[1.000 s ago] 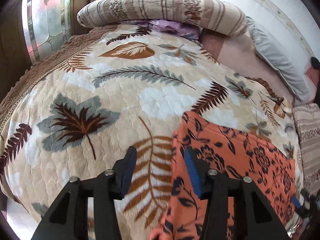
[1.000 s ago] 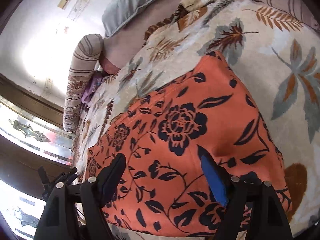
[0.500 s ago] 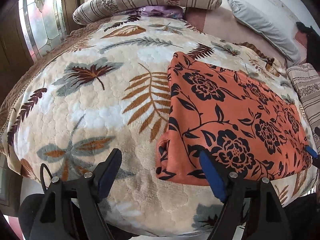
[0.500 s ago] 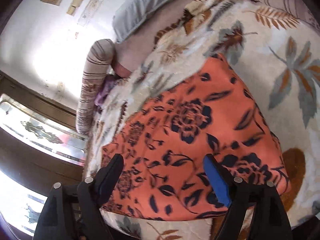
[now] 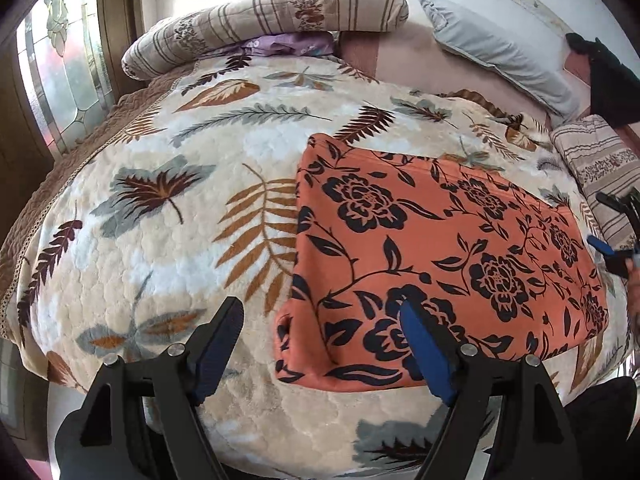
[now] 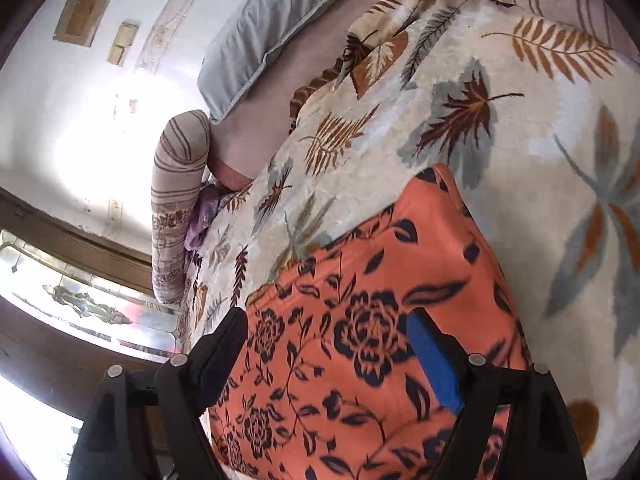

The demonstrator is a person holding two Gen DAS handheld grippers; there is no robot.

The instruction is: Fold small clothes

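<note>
- On the bed, spread over the leaf-print blanket (image 5: 160, 240): orange floral garment (image 5: 440, 248), folded to a flat rectangle, lying toward the near right edge, well short of the pillows.
- Near left corner of that rectangle slightly rumpled, with a small tuck showing at the fold.
- Left claw (image 5: 320, 344) hanging over that corner, jaws wide apart, nothing gripped; one finger over bare blanket, the other over orange cloth.
- Right claw (image 6: 328, 360) above the opposite end of the garment, jaws spread wide too, empty, cloth lying flat beneath.
- Probable step in hand: picking the next pair of corners for another fold.
- For a clean job: come down on matching corners at the same edge, pinch every layer and not just the top one, lift evenly, lay the edge square onto the far side.
- Worth watching: plush blanket could get nipped along with the thin fabric.
- Left view only: full outline of the garment, striped bolster (image 5: 272, 12) with purple cloth (image 5: 288, 44) tucked below it, and the right claw's tips at the far right rim.
- Right view only: wall plates high on the wall and the stained-glass panel (image 6: 80, 304) low at left; garment's near end cut off by the fingers.
</note>
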